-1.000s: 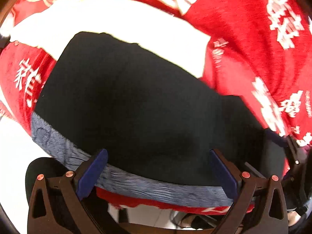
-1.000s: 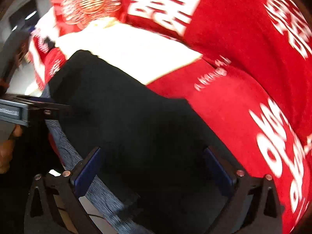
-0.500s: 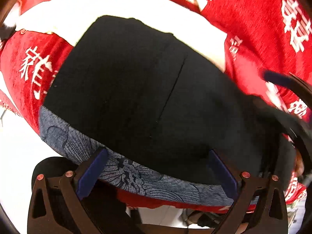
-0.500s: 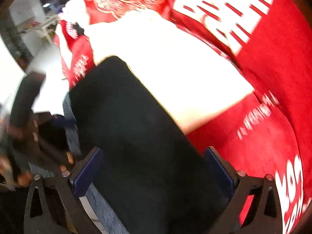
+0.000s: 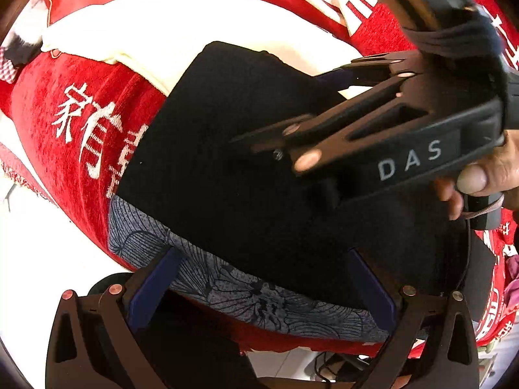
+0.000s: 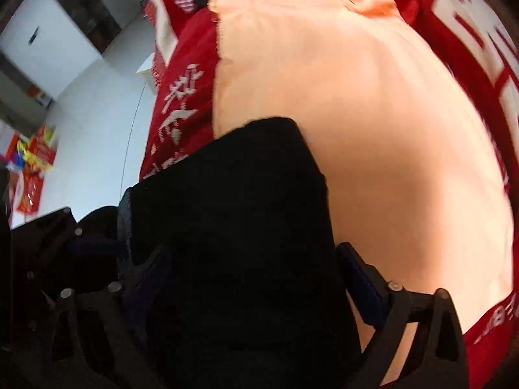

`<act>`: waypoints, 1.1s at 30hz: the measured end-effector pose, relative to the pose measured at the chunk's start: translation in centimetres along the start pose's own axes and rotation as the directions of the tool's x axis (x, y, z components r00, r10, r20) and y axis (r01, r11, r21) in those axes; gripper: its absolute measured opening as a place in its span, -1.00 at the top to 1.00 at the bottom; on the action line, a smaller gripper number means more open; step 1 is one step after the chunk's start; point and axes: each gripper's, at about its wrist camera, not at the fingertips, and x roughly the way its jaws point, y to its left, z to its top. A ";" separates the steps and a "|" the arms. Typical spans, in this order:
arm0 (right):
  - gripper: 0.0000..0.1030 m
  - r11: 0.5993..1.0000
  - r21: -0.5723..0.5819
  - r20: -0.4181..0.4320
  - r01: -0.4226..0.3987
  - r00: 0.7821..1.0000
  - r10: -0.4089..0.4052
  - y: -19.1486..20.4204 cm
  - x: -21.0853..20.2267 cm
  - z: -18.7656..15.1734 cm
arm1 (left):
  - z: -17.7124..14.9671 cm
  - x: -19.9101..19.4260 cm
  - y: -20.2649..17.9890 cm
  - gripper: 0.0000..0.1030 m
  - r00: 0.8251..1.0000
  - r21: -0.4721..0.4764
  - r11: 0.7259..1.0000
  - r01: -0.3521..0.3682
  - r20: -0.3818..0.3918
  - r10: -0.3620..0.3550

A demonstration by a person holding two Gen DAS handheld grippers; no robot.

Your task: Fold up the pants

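Changed since the earlier frames: the right gripper [image 5: 327,103], formerly at the right edge of the left wrist view, now reaches across above the left jaws, over the cloth, with a hand [image 5: 480,178] on its handle marked "DAS".

Item 1. Left gripper [image 5: 259,288]: one; two blue-padded fingers [image 5: 152,288] spread wide, holding nothing. Between and just beyond them lies the near edge of the garment.

Item 2. Right gripper, own view [image 6: 253,288]: one; jaws parted wide, nothing clamped. The garment fills the gap between the fingers; whether they touch it cannot be told, as the view is blurred.

Item 3. Black folded fabric pants [image 5: 227,162]: one, lying flat ahead of both jaws. One grey-blue floral-print band [image 5: 259,295] runs along the edge nearest the left jaws.

Item 4. Cream-white cloth sheet [image 5: 194,22]: one, beyond the pants, its near part beneath their far end; also seen ahead and to the right of the right jaws [image 6: 373,129].

Item 5. Red plush cover with white characters [image 5: 81,123]: one, underneath everything, extending left and right of the jaws.

Item 6. White floor [image 6: 97,97]: left of the right jaws, with scattered red and yellow packets [image 6: 32,155], count unclear.
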 end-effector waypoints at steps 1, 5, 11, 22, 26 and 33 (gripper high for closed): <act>-0.62 1.000 -0.002 0.008 0.002 1.000 -0.002 0.1 -0.3 -0.1 | 0.1 0.0 0.0 -1.00 1.000 -0.002 1.000 0.004 -0.001 -0.004; 0.03 0.999 0.028 0.065 0.016 0.998 -0.017 -0.7 -2.5 -1.1 | 0.5 -0.4 -0.2 -1.00 1.000 0.014 1.000 0.004 0.016 -0.004; 0.34 1.000 -0.013 0.098 0.022 0.995 -0.020 0.5 -4.6 -1.7 | 0.4 -3.1 1.1 -1.00 0.997 0.072 0.997 0.037 0.067 -0.042; 0.51 0.994 -0.093 0.200 0.049 0.979 -0.029 3.9 -8.9 -3.5 | 3.1 -5.3 10.2 -1.00 0.965 0.123 0.965 0.231 0.096 -0.243; 0.51 0.991 -0.120 0.224 0.050 0.974 -0.022 5.1 -10.4 -4.3 | 4.2 -4.8 9.4 -1.00 0.931 0.254 0.906 0.338 0.053 -0.362; 0.51 0.982 -0.178 0.242 0.066 0.970 -0.021 7.0 -12.5 -5.6 | 5.2 -1.9 5.5 -1.00 0.878 0.442 0.763 0.472 -0.153 -0.454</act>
